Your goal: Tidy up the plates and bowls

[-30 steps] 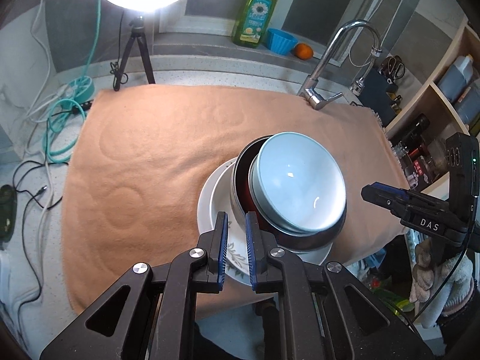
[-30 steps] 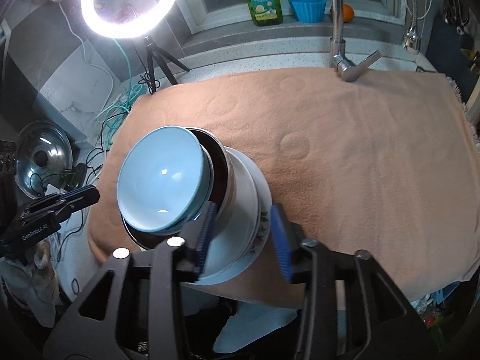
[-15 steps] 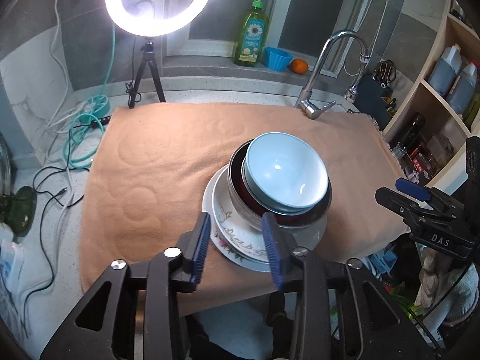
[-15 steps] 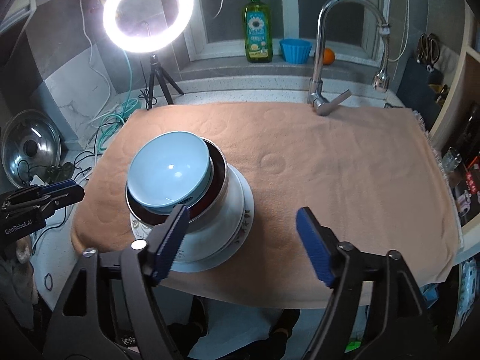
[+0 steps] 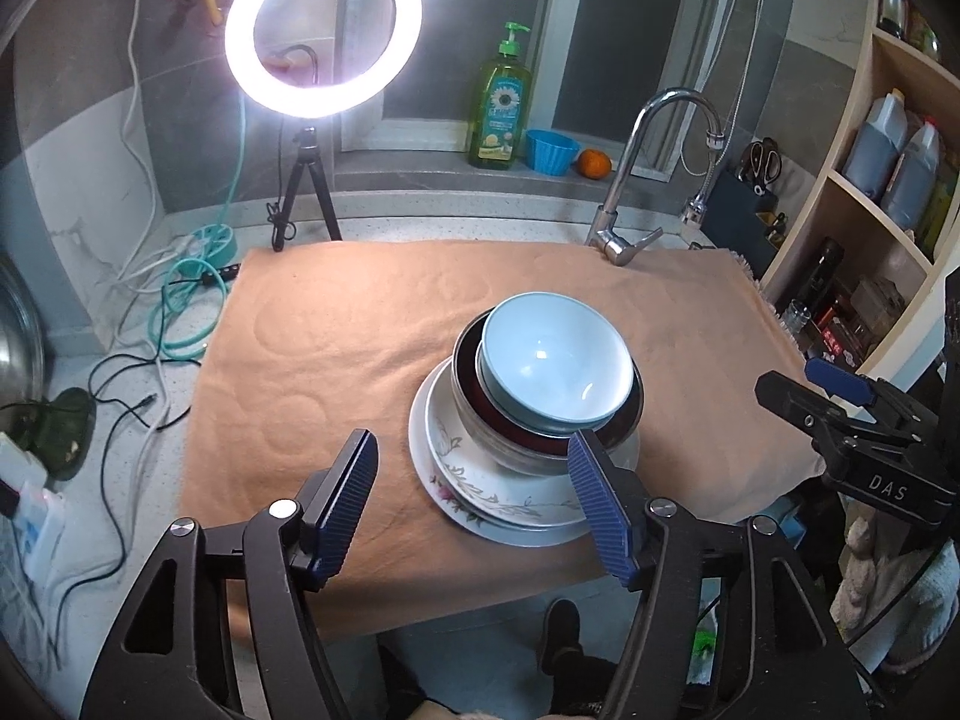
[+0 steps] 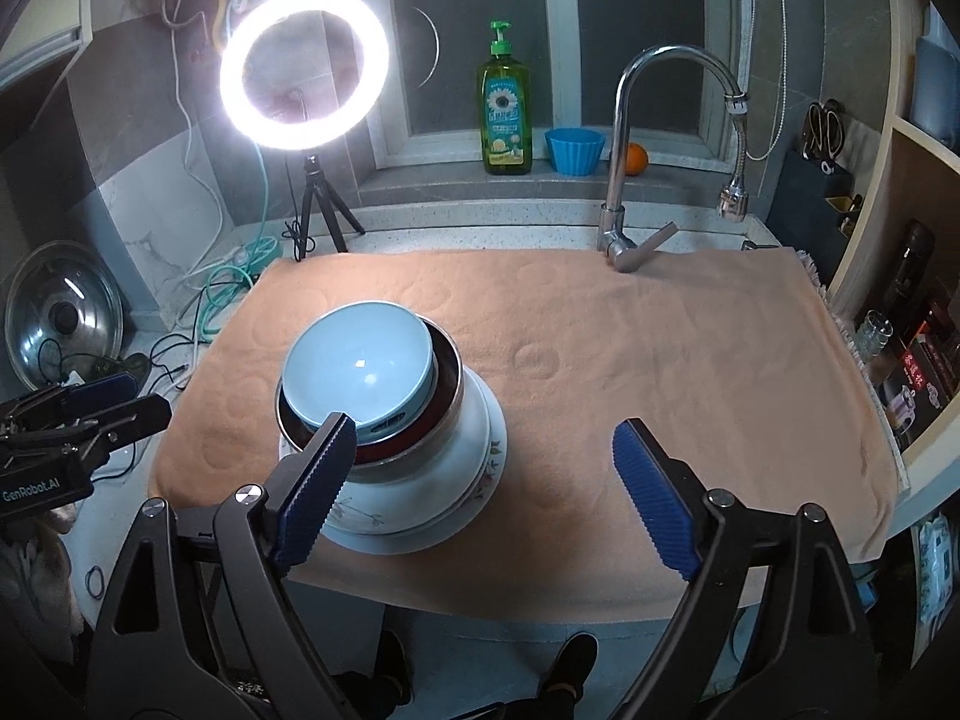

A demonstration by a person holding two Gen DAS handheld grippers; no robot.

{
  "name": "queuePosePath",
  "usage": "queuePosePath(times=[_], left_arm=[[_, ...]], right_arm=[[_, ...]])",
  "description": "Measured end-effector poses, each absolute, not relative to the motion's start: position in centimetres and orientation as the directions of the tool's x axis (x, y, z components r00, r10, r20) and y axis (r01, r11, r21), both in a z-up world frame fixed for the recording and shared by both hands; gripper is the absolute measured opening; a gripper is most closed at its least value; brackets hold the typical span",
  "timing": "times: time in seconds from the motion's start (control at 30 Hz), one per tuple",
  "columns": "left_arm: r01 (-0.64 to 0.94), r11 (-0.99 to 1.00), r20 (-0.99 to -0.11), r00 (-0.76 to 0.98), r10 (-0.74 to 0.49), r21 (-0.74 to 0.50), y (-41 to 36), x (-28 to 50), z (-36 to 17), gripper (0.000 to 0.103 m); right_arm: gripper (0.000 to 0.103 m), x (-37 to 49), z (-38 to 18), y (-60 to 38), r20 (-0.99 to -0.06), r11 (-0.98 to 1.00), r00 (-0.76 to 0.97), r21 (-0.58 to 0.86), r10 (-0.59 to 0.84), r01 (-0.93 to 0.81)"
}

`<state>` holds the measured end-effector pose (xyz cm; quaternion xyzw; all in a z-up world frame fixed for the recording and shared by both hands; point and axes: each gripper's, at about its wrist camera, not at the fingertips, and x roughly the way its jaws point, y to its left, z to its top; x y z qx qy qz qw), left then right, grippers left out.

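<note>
Stacked bowls and plates [image 5: 528, 414] sit beyond both empty tongs [image 5: 480, 504] [image 6: 486, 489], just opened.

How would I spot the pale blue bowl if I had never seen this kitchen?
Find the orange towel spread below the tap. On it stands one stack of dishes; the pale blue bowl sits on top, nested in a metal bowl, above flowered white plates.

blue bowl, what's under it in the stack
The blue bowl sits in a steel bowl with a dark red inside. Under that lie a floral plate and a white plate on the towel. Anything between them is hidden.
</note>
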<state>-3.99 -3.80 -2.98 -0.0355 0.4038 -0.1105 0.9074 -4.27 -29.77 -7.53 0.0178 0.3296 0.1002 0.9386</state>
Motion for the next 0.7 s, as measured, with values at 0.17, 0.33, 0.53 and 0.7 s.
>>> queuePosePath(times=[0.17, 0.33, 0.53, 0.7], left_arm=[[0.153, 0.975, -0.727, 0.65, -0.221, -0.16, -3.43, -3.81, -3.01, 0.066], [0.146, 0.976, -0.728, 0.65, -0.219, -0.164, -3.43, -3.81, -2.93, 0.066], [0.14, 0.977, -0.729, 0.651, -0.211, -0.158, -3.55, -3.75, -2.9, 0.066], [0.146, 0.977, -0.727, 0.654, -0.212, -0.153, -3.73, -3.77, -2.77, 0.066]], right_arm=[[0.09, -4.36, -7.25, -29.76, -0.606, 0.981, 0.771, 0.099, 0.194, -0.168], [0.09, -4.33, -7.22, -29.79, -0.606, 0.981, 0.772, 0.099, 0.191, -0.165], [0.09, -4.41, -7.14, -29.78, -0.603, 0.983, 0.776, 0.086, 0.183, -0.165], [0.09, -4.62, -7.11, -29.69, -0.604, 0.983, 0.776, 0.085, 0.18, -0.162]])
